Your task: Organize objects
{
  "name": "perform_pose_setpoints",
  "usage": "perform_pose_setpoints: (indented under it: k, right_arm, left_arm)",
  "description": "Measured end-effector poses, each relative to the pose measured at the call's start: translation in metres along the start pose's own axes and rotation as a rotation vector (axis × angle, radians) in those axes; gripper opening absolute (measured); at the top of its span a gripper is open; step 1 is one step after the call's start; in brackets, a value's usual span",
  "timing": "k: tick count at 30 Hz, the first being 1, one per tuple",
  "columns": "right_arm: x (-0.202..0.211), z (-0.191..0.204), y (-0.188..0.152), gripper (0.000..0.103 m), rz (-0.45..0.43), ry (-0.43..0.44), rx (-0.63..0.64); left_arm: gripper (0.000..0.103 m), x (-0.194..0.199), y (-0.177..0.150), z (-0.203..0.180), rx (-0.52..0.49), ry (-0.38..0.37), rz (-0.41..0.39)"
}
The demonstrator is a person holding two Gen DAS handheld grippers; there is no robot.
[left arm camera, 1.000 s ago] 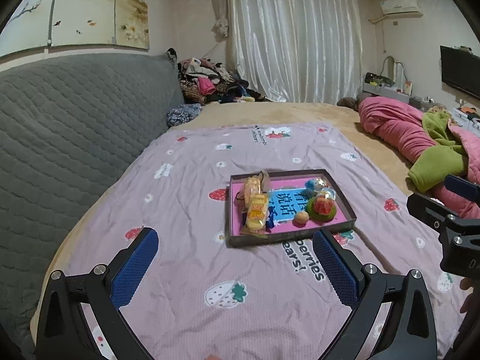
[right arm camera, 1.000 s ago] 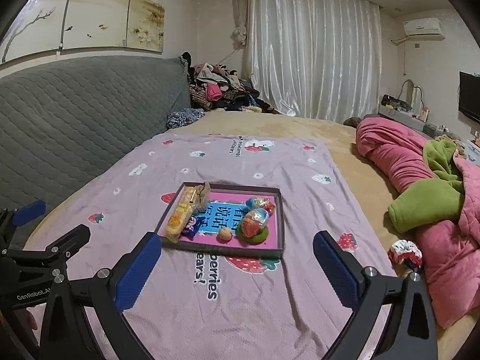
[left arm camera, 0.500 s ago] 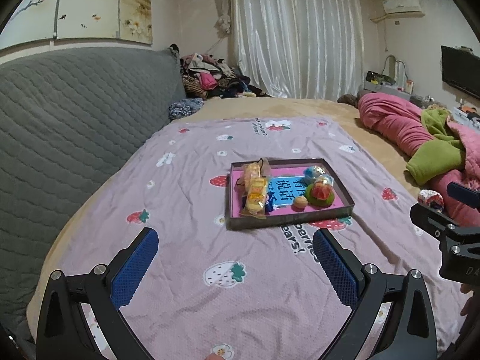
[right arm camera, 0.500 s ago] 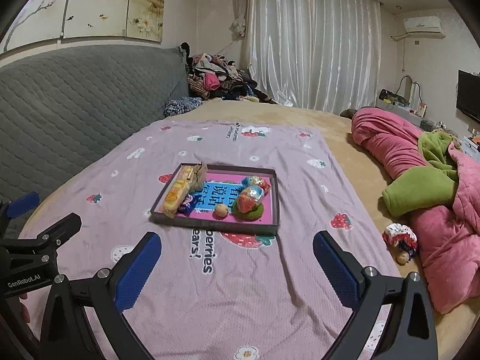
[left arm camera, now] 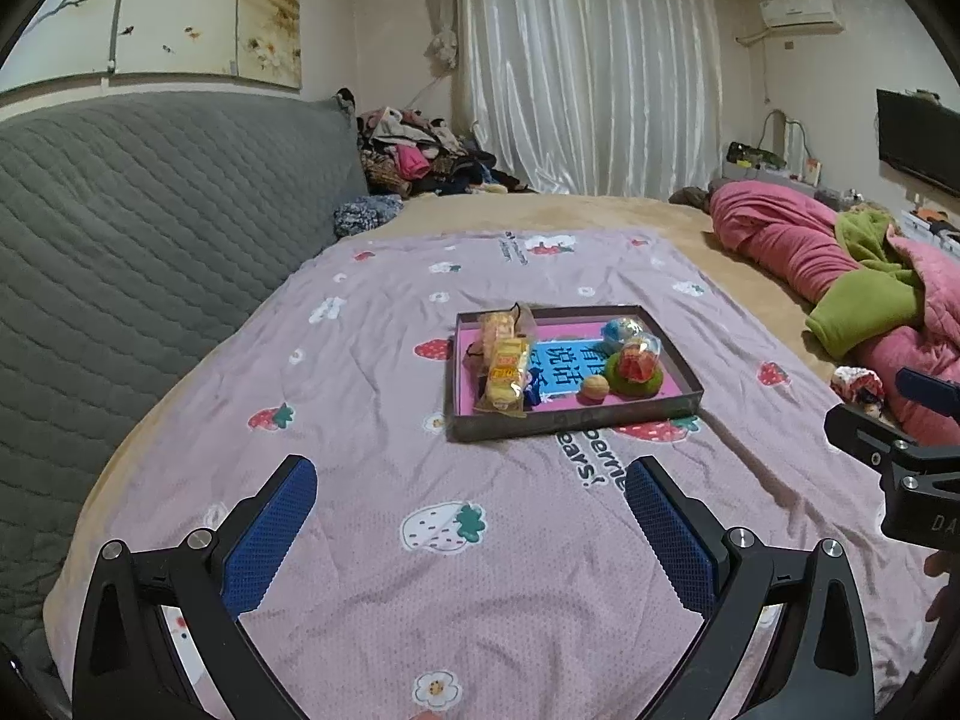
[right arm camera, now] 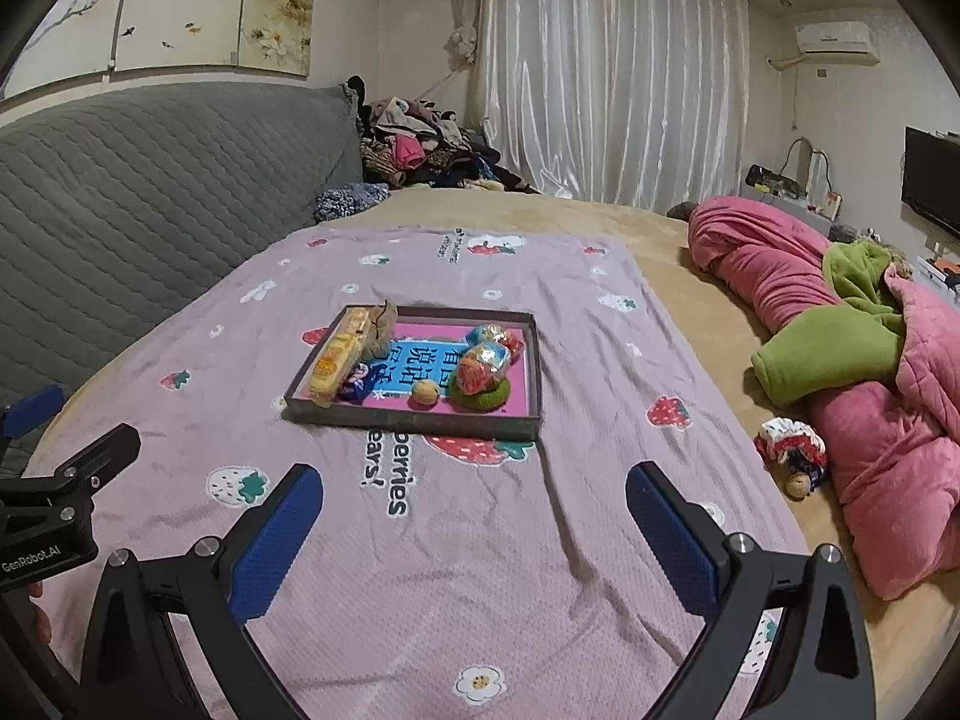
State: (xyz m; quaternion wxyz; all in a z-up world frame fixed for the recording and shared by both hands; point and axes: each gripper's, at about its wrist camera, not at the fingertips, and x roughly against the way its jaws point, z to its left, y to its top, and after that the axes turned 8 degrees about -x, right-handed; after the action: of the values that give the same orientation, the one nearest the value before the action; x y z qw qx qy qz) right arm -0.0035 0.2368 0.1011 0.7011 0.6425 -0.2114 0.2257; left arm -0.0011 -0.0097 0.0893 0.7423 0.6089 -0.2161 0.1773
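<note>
Stray item: we see a scrunchie (right arm camera: 791,443) beside the pink quilt (right arm camera: 888,420), right of the tray (right arm camera: 414,420).
Nearer tool: right gripper (right arm camera: 474,531).
Jaws: both spread apart, empty (left gripper (left arm camera: 471,519) too).

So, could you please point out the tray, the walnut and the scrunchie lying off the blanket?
tray (right arm camera: 414,422): right wrist view, near wall.
walnut (right arm camera: 425,392): right wrist view, its middle.
scrunchie (right arm camera: 789,438): right wrist view, its top.

Tray (left arm camera: 576,417) on blanket (left arm camera: 372,480); snacks (left arm camera: 507,369) inside tray.
</note>
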Motion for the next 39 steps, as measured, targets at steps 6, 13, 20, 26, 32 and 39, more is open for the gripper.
perform_pose_setpoints:
  k: [6,13,20,26,32,39]
  right_arm:
    - [-0.005,-0.006,-0.007,0.102,0.013,-0.010,-0.010]
    - [-0.010,-0.011,-0.014,0.102,0.014,-0.010,-0.017]
    - [-0.019,-0.014,-0.022,0.102,0.017,-0.007,-0.011]
    - [-0.028,-0.015,-0.029,0.102,0.024,-0.009,-0.001]
    - [-0.032,-0.018,-0.034,0.102,0.020,-0.004,-0.009]
    - [-0.043,-0.019,-0.041,0.102,0.037,-0.003,-0.004]
  left_arm:
    - [0.103,-0.006,-0.008,-0.001,0.005,-0.017,0.022]
    - [0.103,-0.015,-0.014,0.001,0.019,-0.022,0.036]
    - [0.103,-0.030,-0.022,-0.004,0.019,-0.039,0.050]
    - [0.103,-0.043,-0.030,-0.005,0.036,-0.057,0.067]
    - [0.103,-0.055,-0.036,-0.007,0.035,-0.051,0.089]
    - [0.103,-0.069,-0.044,-0.008,0.035,-0.050,0.107]
